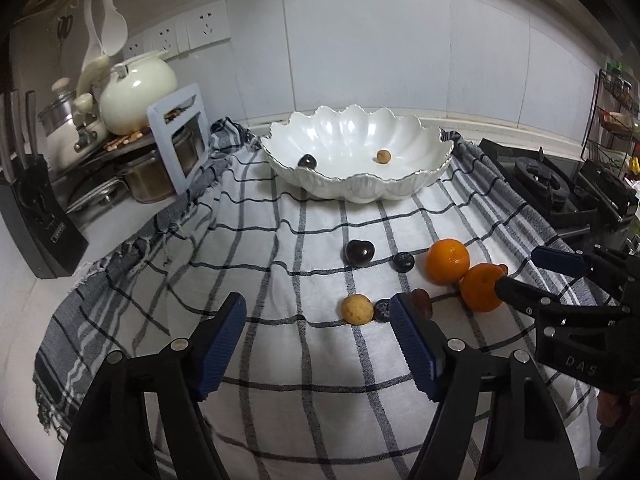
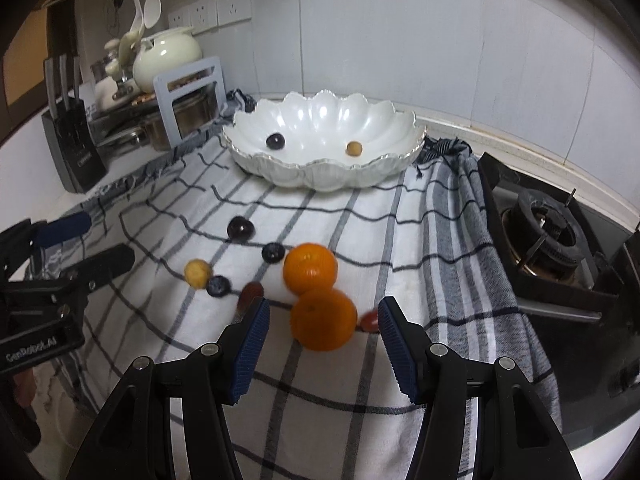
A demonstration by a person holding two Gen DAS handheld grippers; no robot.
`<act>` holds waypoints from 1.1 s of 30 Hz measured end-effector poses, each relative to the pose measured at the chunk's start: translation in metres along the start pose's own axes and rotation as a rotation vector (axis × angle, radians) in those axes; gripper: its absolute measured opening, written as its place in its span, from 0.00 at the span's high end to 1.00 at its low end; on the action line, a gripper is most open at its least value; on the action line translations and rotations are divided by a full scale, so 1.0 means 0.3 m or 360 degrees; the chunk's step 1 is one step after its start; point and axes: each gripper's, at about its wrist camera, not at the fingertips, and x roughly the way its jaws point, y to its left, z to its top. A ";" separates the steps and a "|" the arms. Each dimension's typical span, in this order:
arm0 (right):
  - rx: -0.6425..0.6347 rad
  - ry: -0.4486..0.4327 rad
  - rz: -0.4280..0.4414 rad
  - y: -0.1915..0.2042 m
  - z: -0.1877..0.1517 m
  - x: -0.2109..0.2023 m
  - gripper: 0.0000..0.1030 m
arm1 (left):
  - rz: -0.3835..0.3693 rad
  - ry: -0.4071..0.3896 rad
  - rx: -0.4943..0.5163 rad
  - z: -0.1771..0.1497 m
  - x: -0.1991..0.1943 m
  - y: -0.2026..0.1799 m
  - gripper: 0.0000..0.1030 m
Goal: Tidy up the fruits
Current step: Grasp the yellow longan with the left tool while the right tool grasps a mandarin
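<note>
- Landmark: scalloped white bowl [image 1: 360, 160] at the back of the checked cloth [image 1: 280, 360]; already holding a dark cherry [image 1: 307, 161] on its left side and a tan longan [image 1: 383, 156] on its right.
- Left gripper [image 1: 318, 340]: released, jaws apart over bare cloth, nothing between the pads; well in front of the bowl, with the loose fruit just ahead of its right finger.
- Dark cherry on the cloth [image 1: 360, 253]: in front of the bowl, farthest left of the loose fruit. Probably light, smooth, round, apt to roll; best pinched gently across the widest part.
- Tan longan on the cloth [image 1: 357, 309]: nearer than that cherry from the bowl. Thin brittle shell likely; light squeeze only, across the middle.
- Two blueberries [image 2: 218, 285] [image 2: 273, 253]: one touching the longan, one closer to the bowl beside the far tangerine. Tiny, soft, easily crushed.
- Reddish-brown fruit [image 2: 251, 292]: just right of the near blueberry; kind unclear.
- Two tangerines [image 2: 310, 268] [image 2: 323, 320]: touching, right of the small fruit. Heaviest here, yielding peel, decent friction; grip across the equator.
- Right gripper [image 2: 320, 334]: spread wide, near tangerine sitting between the pads yet untouched, gaps either side.
- Small red fruit [image 2: 369, 321]: beside the right pad, partly hidden.
</note>
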 end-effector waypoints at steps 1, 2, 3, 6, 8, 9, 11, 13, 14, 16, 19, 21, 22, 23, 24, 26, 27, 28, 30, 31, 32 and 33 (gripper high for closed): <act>-0.0003 0.0011 -0.0006 0.000 -0.006 0.009 0.44 | -0.0013 0.0007 -0.0001 -0.002 0.011 -0.001 0.32; -0.0005 0.0019 -0.0003 0.001 -0.011 0.013 0.44 | -0.0030 0.0016 0.0001 -0.005 0.026 -0.004 0.34; -0.0006 0.0024 -0.0001 0.001 -0.017 0.016 0.44 | -0.0038 0.0021 0.0003 -0.007 0.033 -0.007 0.34; -0.0015 0.0027 -0.0007 -0.001 -0.025 0.027 0.44 | -0.0071 0.0046 0.0011 -0.017 0.065 -0.016 0.37; -0.0015 0.0036 -0.0016 -0.001 -0.030 0.036 0.44 | -0.0089 0.0060 0.0009 -0.024 0.089 -0.018 0.40; -0.0010 0.0045 -0.0013 -0.002 -0.033 0.043 0.44 | -0.0093 0.0062 0.0004 -0.026 0.095 -0.018 0.40; 0.0007 0.0056 -0.0006 -0.005 -0.038 0.054 0.44 | -0.0116 0.0075 -0.0009 -0.032 0.117 -0.018 0.44; 0.0015 0.0070 0.0007 -0.005 -0.042 0.064 0.44 | -0.0133 0.0098 -0.0021 -0.035 0.139 -0.019 0.46; 0.0016 0.0069 0.0008 -0.005 -0.044 0.070 0.44 | -0.0141 0.0110 -0.0030 -0.035 0.151 -0.019 0.47; 0.0017 0.0069 0.0005 -0.005 -0.046 0.078 0.44 | -0.0153 0.0117 -0.0038 -0.034 0.165 -0.022 0.48; 0.0032 0.0075 0.0012 -0.010 -0.047 0.091 0.44 | -0.0163 0.0137 -0.0042 -0.034 0.186 -0.024 0.54; 0.0036 0.0071 0.0007 -0.014 -0.046 0.097 0.44 | -0.0169 0.0149 -0.0049 -0.035 0.201 -0.026 0.55; 0.0040 0.0069 0.0013 -0.015 -0.045 0.100 0.44 | -0.0176 0.0157 -0.0050 -0.036 0.209 -0.028 0.56; 0.0041 0.0069 0.0021 -0.016 -0.045 0.104 0.44 | -0.0178 0.0160 -0.0053 -0.035 0.214 -0.029 0.57; 0.0041 0.0070 0.0024 -0.017 -0.045 0.107 0.44 | -0.0177 0.0162 -0.0055 -0.035 0.219 -0.031 0.57; 0.0043 0.0069 0.0028 -0.016 -0.046 0.113 0.44 | -0.0176 0.0169 -0.0070 -0.034 0.229 -0.030 0.58; 0.0047 0.0073 0.0029 -0.017 -0.047 0.118 0.44 | -0.0178 0.0172 -0.0078 -0.034 0.233 -0.029 0.59; 0.0053 0.0079 0.0034 -0.018 -0.048 0.124 0.44 | -0.0183 0.0175 -0.0090 -0.032 0.238 -0.026 0.60; 0.0069 0.0087 0.0051 -0.020 -0.050 0.131 0.44 | -0.0192 0.0181 -0.0101 -0.033 0.246 -0.024 0.61; 0.0076 0.0091 0.0053 -0.020 -0.051 0.134 0.44 | -0.0197 0.0181 -0.0107 -0.032 0.249 -0.022 0.62; 0.0083 0.0094 0.0060 -0.022 -0.050 0.139 0.44 | -0.0204 0.0182 -0.0113 -0.032 0.252 -0.021 0.62; 0.0088 0.0094 0.0061 -0.021 -0.050 0.141 0.44 | -0.0204 0.0187 -0.0116 -0.031 0.258 -0.021 0.63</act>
